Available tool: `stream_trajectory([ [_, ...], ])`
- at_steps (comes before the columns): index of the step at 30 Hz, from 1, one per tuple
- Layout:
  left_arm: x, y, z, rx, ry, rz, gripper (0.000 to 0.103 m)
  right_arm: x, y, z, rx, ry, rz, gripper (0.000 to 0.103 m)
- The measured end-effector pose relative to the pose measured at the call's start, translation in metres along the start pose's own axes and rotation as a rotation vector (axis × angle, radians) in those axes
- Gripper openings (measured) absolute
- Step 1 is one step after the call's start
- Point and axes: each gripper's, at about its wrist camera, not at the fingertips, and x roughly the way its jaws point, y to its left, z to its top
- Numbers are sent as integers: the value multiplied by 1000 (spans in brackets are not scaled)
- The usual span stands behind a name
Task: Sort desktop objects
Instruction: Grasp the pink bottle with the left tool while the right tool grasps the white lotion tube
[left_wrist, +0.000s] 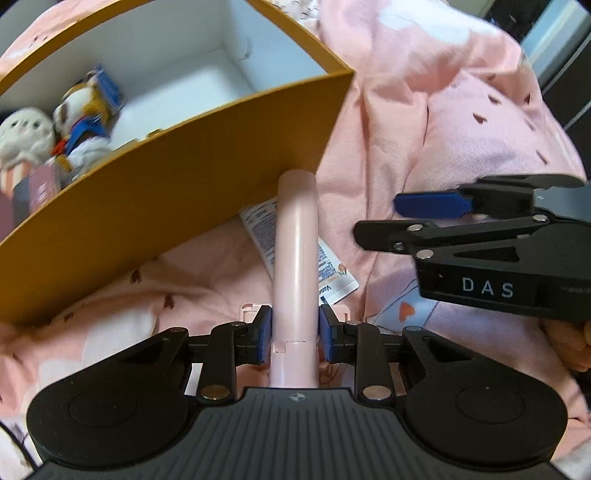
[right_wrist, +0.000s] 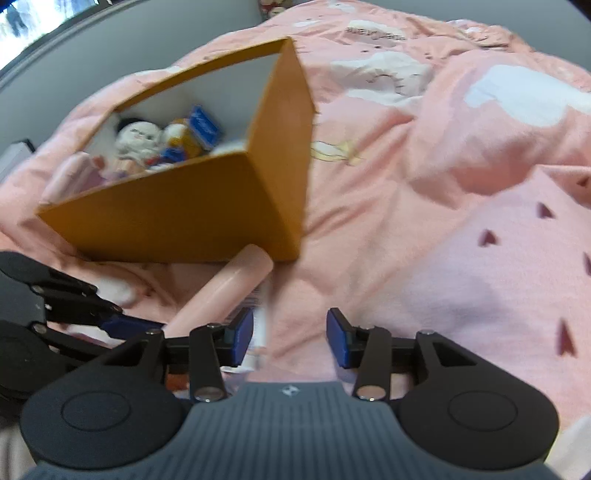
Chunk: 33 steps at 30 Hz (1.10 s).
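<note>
A pale pink cylinder (left_wrist: 297, 240) points toward the orange box (left_wrist: 177, 192), its far end near the box's front wall. My left gripper (left_wrist: 295, 332) is shut on the cylinder's near end, with a blue pad pressed on each side. Under the cylinder, a white tube with blue print (left_wrist: 334, 269) lies on the pink cloth. My right gripper (right_wrist: 291, 334) stands open over the cloth, with nothing between its fingers. In the right wrist view the pink cylinder (right_wrist: 225, 288) slants to the left of that gripper, and the left gripper (right_wrist: 122, 325) holds it there. The right gripper (left_wrist: 380, 218) also shows at the right of the left wrist view.
The orange box (right_wrist: 177, 218) has white inner walls and holds plush dolls (right_wrist: 138, 142) and a blue pack (right_wrist: 205, 125) at one end. Rumpled pink bedding (right_wrist: 443, 221) with dark heart marks covers everything around it. A hand (left_wrist: 572, 343) shows behind the right gripper.
</note>
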Motion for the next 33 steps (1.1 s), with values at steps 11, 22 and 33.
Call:
stream_trajectory([
  [11, -31, 29, -12, -114, -52, -75, 31, 33, -7, 6, 118, 142, 100, 35],
  [22, -29, 44, -20, -179, -54, -121, 30, 68, 0, 3, 122, 232, 75, 44],
  [33, -28, 40, -21, -184, -47, -103, 30, 74, -12, -5, 200, 234, 183, 30],
])
